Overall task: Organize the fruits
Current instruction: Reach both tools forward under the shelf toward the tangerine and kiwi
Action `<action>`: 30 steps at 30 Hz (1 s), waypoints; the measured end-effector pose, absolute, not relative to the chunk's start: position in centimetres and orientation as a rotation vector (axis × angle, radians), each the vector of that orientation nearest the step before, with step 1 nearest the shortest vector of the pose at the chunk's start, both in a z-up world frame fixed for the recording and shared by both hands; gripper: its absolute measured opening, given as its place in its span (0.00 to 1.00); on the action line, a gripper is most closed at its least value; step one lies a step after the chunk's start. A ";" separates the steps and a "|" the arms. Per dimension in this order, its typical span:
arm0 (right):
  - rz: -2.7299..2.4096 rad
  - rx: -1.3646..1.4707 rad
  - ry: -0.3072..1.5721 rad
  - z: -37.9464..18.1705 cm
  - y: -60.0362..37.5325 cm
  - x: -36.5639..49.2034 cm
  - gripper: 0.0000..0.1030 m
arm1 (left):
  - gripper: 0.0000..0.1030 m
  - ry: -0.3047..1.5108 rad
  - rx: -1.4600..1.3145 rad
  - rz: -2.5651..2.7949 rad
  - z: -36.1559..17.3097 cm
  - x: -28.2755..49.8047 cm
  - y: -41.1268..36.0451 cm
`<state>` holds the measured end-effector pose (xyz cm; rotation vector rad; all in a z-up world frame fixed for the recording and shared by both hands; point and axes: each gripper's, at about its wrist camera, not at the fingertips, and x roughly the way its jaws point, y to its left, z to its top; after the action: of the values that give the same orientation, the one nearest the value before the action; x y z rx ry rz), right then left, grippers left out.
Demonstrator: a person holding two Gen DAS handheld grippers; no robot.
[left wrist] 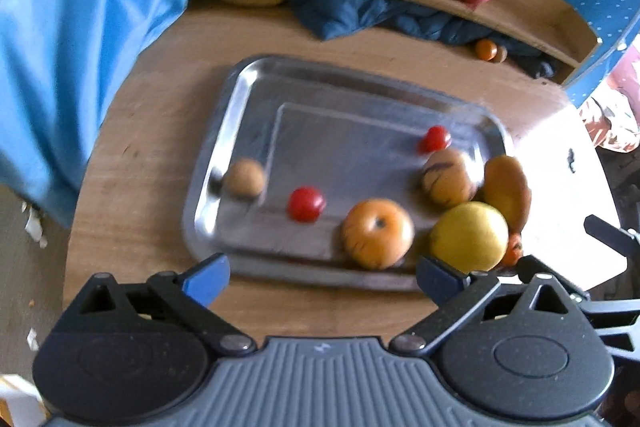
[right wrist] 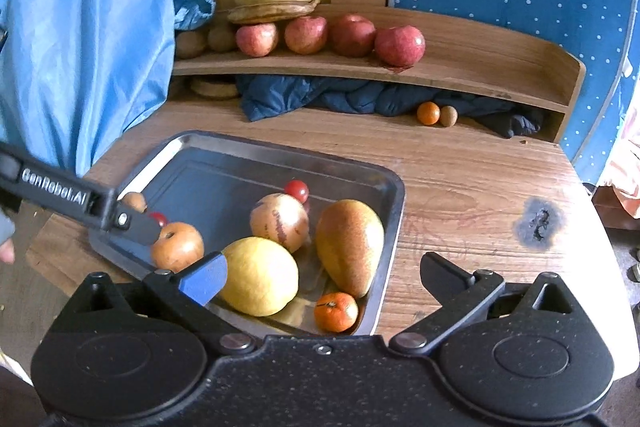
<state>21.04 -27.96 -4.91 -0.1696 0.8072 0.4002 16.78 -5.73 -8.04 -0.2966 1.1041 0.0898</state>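
Note:
A metal tray (left wrist: 240,95) (right wrist: 256,147) lies on the wooden table. In it are a yellow round fruit (left wrist: 468,237) (right wrist: 260,275), a pear (left wrist: 506,191) (right wrist: 348,243), a striped pale fruit (left wrist: 448,177) (right wrist: 280,221), an orange apple-like fruit (left wrist: 378,233) (right wrist: 176,245), two cherry tomatoes (left wrist: 306,203), a small brown fruit (left wrist: 244,177) and a mandarin (right wrist: 335,311). My left gripper (left wrist: 324,275) hangs open over the tray's near edge, holding nothing. My right gripper (right wrist: 320,273) is open above the tray's near right corner, also holding nothing.
A curved wooden shelf (right wrist: 480,67) at the back carries red apples (right wrist: 400,45), bananas (right wrist: 276,1) and brown fruits. Under it lie a dark blue cloth (right wrist: 320,95), a small orange (right wrist: 428,113) and a brown fruit. A blue garment (right wrist: 80,27) hangs at left.

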 end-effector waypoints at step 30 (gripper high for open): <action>0.532 -0.202 0.862 -5.6 -26.6 23.2 0.99 | 0.99 1.190 -0.283 0.254 -8.1 19.2 -4.3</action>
<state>23.19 -26.58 -5.60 -0.2023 0.8622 0.5321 19.19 -4.26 -8.07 -0.2831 1.1902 0.2537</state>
